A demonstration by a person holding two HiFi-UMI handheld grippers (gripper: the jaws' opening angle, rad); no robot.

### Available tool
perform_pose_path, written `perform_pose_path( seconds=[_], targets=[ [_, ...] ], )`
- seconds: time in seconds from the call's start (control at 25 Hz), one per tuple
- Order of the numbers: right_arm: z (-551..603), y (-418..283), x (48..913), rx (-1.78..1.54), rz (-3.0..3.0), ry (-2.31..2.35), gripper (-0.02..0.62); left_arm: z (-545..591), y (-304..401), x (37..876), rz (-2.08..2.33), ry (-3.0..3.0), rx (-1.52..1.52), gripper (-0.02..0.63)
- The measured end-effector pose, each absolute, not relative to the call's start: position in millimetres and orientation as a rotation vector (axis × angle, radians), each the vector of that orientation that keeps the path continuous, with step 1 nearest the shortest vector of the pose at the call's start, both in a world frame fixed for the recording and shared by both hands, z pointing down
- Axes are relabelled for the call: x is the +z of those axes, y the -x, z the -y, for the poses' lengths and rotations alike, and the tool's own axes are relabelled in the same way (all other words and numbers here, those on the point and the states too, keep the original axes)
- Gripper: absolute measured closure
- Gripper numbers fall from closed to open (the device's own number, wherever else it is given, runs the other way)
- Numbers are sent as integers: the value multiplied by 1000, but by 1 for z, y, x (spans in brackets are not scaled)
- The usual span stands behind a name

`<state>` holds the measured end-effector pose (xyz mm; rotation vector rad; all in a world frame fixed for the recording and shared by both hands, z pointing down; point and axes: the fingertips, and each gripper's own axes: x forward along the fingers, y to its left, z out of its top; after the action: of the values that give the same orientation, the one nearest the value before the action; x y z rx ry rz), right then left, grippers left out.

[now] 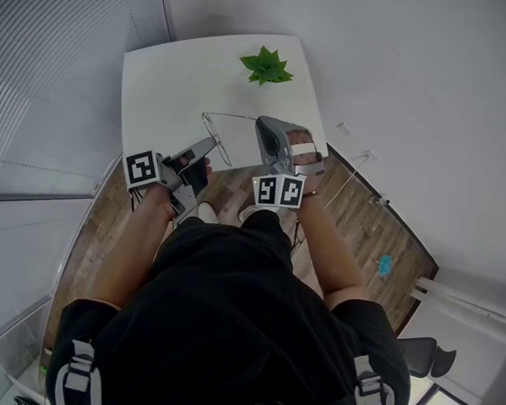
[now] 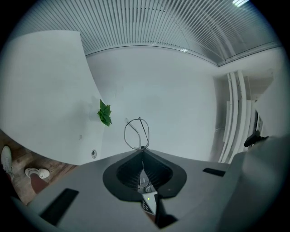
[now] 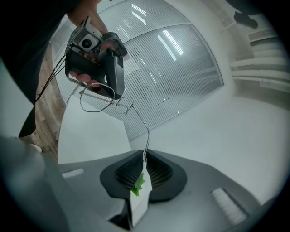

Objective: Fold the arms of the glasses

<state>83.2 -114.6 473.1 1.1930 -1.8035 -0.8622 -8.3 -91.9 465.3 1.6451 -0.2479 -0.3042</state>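
Wire glasses [image 1: 231, 115] stretched crosswise between tools, left tool [image 2: 142, 148] pinching the frame, right tool [image 3: 145, 154] pinching one arm [image 3: 148, 135] (unfolded).

Office-like room: white table [image 1: 149, 84], slatted blinds [image 1: 52, 72], wood-look floor [image 1: 368, 221], black swivel chair [image 1: 426, 355].

Open tabletop [image 1: 171, 92], plant [image 1: 267, 67] at back

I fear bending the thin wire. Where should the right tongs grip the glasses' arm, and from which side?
Near its free tip, end-on along the arm, as the right tongs do; the left tongs pinch the frame, so the tip probably levers best.
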Motion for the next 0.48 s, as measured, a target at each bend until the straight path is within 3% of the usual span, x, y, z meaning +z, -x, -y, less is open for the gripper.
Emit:
perform_pose_path(
  seconds=[0.48],
  targets=[
    [110, -68, 478, -862, 1840, -1156, 563, 108, 13, 465, 276, -1649, -319, 594]
  ],
)
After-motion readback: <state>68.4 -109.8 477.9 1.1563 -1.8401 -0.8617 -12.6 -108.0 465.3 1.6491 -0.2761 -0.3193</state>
